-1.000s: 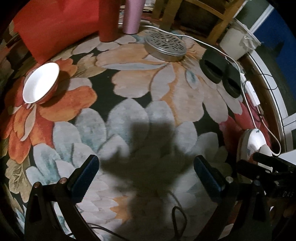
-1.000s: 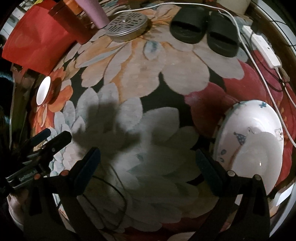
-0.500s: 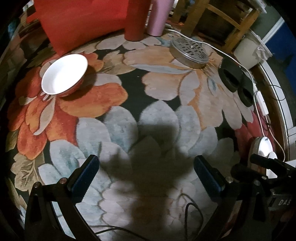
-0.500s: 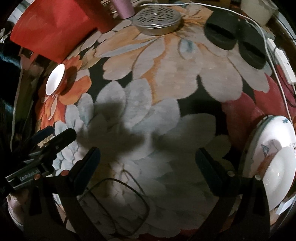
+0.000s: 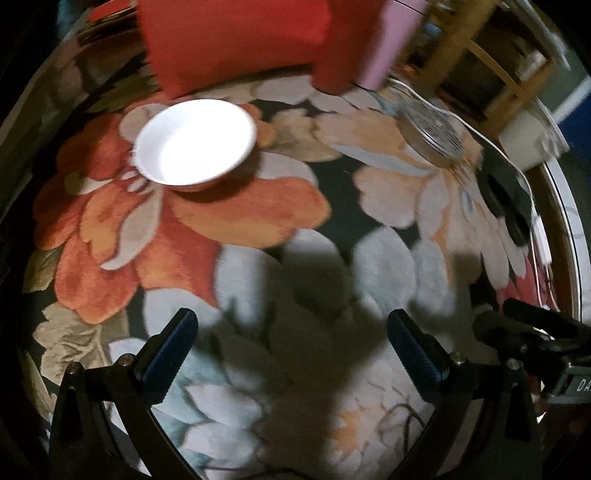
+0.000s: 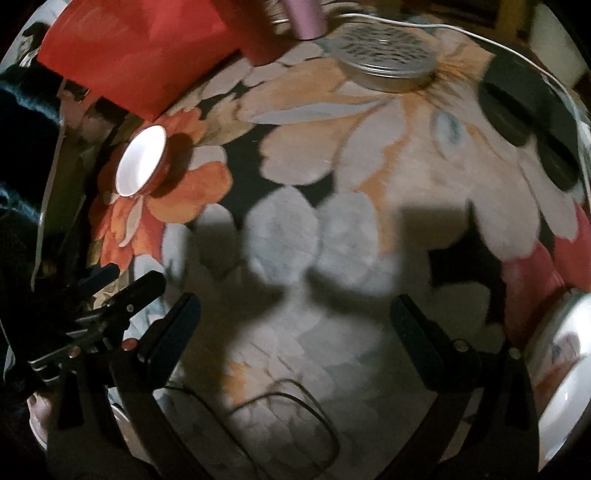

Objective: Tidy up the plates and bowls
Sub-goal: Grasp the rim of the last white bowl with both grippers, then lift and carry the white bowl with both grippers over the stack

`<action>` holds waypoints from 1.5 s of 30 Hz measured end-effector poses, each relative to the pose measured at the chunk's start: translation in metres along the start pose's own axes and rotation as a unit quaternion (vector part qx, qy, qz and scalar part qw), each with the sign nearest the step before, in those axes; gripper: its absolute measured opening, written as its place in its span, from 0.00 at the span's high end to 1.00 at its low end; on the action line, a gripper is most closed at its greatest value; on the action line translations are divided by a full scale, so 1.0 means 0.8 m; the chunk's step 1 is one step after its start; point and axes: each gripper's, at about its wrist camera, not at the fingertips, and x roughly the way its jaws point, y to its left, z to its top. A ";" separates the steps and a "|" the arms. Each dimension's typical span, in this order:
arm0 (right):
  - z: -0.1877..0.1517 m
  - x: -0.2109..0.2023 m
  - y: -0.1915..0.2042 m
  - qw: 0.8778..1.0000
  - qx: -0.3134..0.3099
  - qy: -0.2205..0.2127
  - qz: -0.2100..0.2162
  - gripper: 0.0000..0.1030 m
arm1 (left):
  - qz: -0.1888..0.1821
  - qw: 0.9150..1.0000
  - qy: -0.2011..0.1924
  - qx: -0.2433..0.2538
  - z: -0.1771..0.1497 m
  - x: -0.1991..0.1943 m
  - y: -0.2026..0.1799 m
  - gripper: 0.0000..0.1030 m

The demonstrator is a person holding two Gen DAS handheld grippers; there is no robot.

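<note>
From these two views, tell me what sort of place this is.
Probably a room floor at home: a floral rug with a white bowl on it, black slippers near a white cable, and wooden furniture legs behind.

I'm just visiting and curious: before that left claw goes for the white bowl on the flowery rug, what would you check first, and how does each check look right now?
1. Left gripper open and empty: ok, jaws spread wide, nothing between them.
2. Bowl upright and free: ok, it sits alone on the rug, nothing inside that I can see.
3. Path to the bowl clear: ok, only bare rug lies between.
4. Bowl lined up with the gripper: not ok, it sits ahead and off to the left.
5. Right gripper out of the way: ok, open, empty, off to the side.
6. Plate ready for stacking: cannot tell, only its blurred edge shows.
</note>
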 end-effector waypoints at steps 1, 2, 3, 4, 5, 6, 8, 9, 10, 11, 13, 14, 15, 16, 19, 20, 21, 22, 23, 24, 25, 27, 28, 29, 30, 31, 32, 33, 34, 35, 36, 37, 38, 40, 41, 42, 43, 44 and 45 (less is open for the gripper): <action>0.006 0.005 0.008 1.000 -0.006 0.000 0.004 0.00 | 0.001 1.000 -0.001 -0.009 0.003 0.001 0.009 0.01; 0.012 0.010 0.015 1.000 -0.012 0.000 0.008 0.00 | 0.002 1.000 -0.002 -0.018 0.007 0.002 0.020 0.01; 0.015 0.013 0.020 1.000 -0.017 0.001 0.011 0.00 | 0.003 1.000 -0.002 -0.027 0.011 0.003 0.030 0.01; 0.020 0.018 0.028 1.000 -0.024 0.000 0.014 0.00 | 0.005 0.999 -0.002 -0.033 0.014 0.003 0.038 0.01; 0.023 0.021 0.033 0.999 -0.028 0.000 0.017 0.00 | 0.007 0.999 -0.003 -0.041 0.017 0.004 0.048 0.01; 0.028 0.025 0.038 0.999 -0.032 0.001 0.021 0.00 | 0.009 0.999 -0.004 -0.045 0.020 0.005 0.056 0.01; 0.037 0.033 0.049 0.999 -0.041 0.001 0.028 0.00 | 0.015 0.999 -0.007 -0.051 0.027 0.005 0.072 0.01; 0.042 0.037 0.054 0.999 -0.044 0.000 0.030 0.00 | 0.018 0.998 -0.009 -0.053 0.030 0.005 0.078 0.01; 0.048 0.041 0.058 0.998 -0.046 -0.001 0.033 0.00 | 0.020 0.998 -0.011 -0.055 0.034 0.006 0.086 0.01; 0.052 0.044 0.061 0.998 -0.045 0.000 0.038 0.00 | 0.021 0.998 -0.014 -0.055 0.037 0.005 0.091 0.01; 0.064 0.054 0.066 0.998 -0.041 0.003 0.048 0.00 | 0.024 0.998 -0.021 -0.052 0.044 0.003 0.103 0.01; 0.072 0.061 0.069 0.998 -0.036 0.007 0.057 0.00 | 0.025 0.998 -0.025 -0.050 0.049 0.003 0.109 0.01; 0.077 0.065 0.072 0.997 -0.034 0.009 0.064 0.00 | 0.024 0.998 -0.029 -0.050 0.054 0.002 0.115 0.01; 0.084 0.069 0.076 0.997 -0.032 0.009 0.072 0.00 | 0.022 0.998 -0.033 -0.053 0.060 0.002 0.121 0.01; 0.108 0.080 0.090 0.995 -0.020 0.002 0.097 0.01 | 0.013 0.996 -0.046 -0.075 0.077 0.000 0.144 0.02; 0.114 0.082 0.094 0.995 -0.018 -0.001 0.103 0.02 | 0.009 0.995 -0.050 -0.082 0.084 0.001 0.150 0.02; 0.121 0.085 0.100 0.994 -0.016 -0.006 0.108 0.02 | 0.008 0.995 -0.053 -0.086 0.090 0.002 0.154 0.02; 0.127 0.087 0.106 0.993 -0.016 -0.011 0.112 0.02 | 0.006 0.994 -0.057 -0.088 0.098 0.005 0.158 0.05; 0.135 0.092 0.114 0.993 -0.017 -0.017 0.115 0.03 | 0.004 0.994 -0.057 -0.088 0.104 0.007 0.160 0.07; 0.140 0.095 0.119 0.993 -0.019 -0.018 0.116 0.08 | 0.004 0.995 -0.055 -0.087 0.110 0.012 0.162 0.13; 0.145 0.102 0.126 0.993 -0.018 -0.016 0.118 0.11 | 0.004 0.995 -0.050 -0.087 0.115 0.017 0.163 0.17; 0.154 0.116 0.133 0.992 -0.006 -0.004 0.126 0.20 | 0.000 0.996 -0.041 -0.082 0.125 0.028 0.163 0.19; 0.157 0.124 0.136 0.992 0.002 0.003 0.130 0.22 | 0.000 0.996 -0.039 -0.080 0.130 0.032 0.162 0.22; 0.160 0.132 0.139 0.991 0.010 0.009 0.133 0.26 | -0.002 0.996 -0.038 -0.080 0.134 0.036 0.161 0.26; 0.163 0.139 0.141 0.990 0.015 0.014 0.138 0.31 | -0.005 0.996 -0.036 -0.081 0.138 0.040 0.160 0.39; 0.165 0.146 0.144 0.989 0.018 0.020 0.144 0.33 | -0.006 0.996 -0.031 -0.082 0.142 0.045 0.160 0.47; 0.166 0.153 0.146 0.988 0.021 0.025 0.148 0.39 | -0.005 0.996 -0.024 -0.084 0.146 0.052 0.159 0.55; 0.167 0.159 0.148 0.988 0.025 0.030 0.150 0.46 | -0.004 0.996 -0.020 -0.083 0.148 0.057 0.159 0.57; 0.168 0.164 0.150 0.987 0.029 0.036 0.152 0.52 | -0.002 0.997 -0.017 -0.081 0.151 0.063 0.157 0.61; 0.168 0.171 0.150 0.986 0.036 0.044 0.154 0.66 | 0.002 0.997 -0.014 -0.079 0.153 0.068 0.156 0.65; 0.167 0.178 0.150 0.986 0.044 0.052 0.155 0.77 | 0.004 0.997 -0.009 -0.078 0.155 0.072 0.154 0.74; 0.167 0.181 0.149 0.985 0.049 0.057 0.157 0.81 | 0.005 0.997 -0.004 -0.075 0.156 0.077 0.152 0.77; 0.165 0.186 0.148 0.984 0.056 0.061 0.160 0.86 | 0.009 0.997 0.000 -0.074 0.157 0.081 0.151 0.77; 0.163 0.189 0.145 0.982 0.063 0.061 0.165 0.89 | 0.010 0.997 0.003 -0.074 0.155 0.084 0.150 0.82; 0.161 0.188 0.144 0.983 0.060 0.058 0.165 0.89 | 0.009 0.997 0.001 -0.076 0.154 0.083 0.151 0.83; 0.161 0.187 0.144 0.983 0.056 0.057 0.163 0.89 | 0.006 0.997 0.001 -0.075 0.153 0.082 0.152 0.86; 0.160 0.185 0.144 0.984 0.053 0.057 0.161 0.89 | 0.005 0.997 0.002 -0.076 0.151 0.081 0.152 0.88; 0.159 0.184 0.143 0.984 0.052 0.056 0.160 0.89 | 0.002 0.997 0.002 -0.075 0.149 0.080 0.151 0.88; 0.157 0.182 0.142 0.984 0.051 0.055 0.161 0.89 | 0.001 0.997 0.001 -0.074 0.147 0.079 0.149 0.88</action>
